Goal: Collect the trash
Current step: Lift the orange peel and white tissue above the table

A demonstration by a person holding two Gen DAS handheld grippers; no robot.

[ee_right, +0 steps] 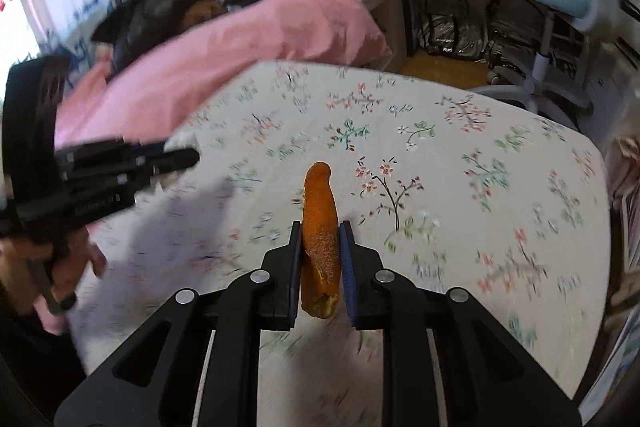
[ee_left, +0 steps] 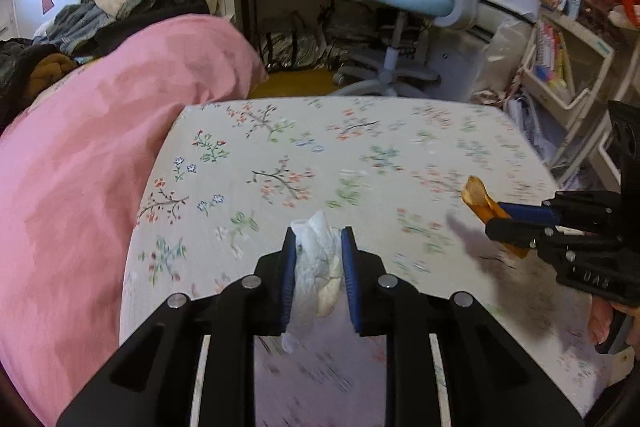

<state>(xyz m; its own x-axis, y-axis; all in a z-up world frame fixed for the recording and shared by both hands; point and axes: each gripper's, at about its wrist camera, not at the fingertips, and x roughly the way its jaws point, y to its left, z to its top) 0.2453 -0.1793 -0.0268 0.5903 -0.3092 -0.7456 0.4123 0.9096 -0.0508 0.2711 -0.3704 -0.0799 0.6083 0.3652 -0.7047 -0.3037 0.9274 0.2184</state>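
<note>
Left claw [ee_left: 318, 239] clamped on crumpled white tissue wad [ee_left: 316, 267], held above floral-printed bed sheet [ee_left: 280, 163]. Right claw [ee_right: 320, 233] clamped on curled orange fruit peel strip [ee_right: 320, 227], above same sheet, beside pink quilt [ee_right: 224, 67].

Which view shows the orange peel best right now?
The right wrist view: the orange peel sits centred in the right gripper, full length visible. The left wrist view shows it small, at the right edge.
</note>
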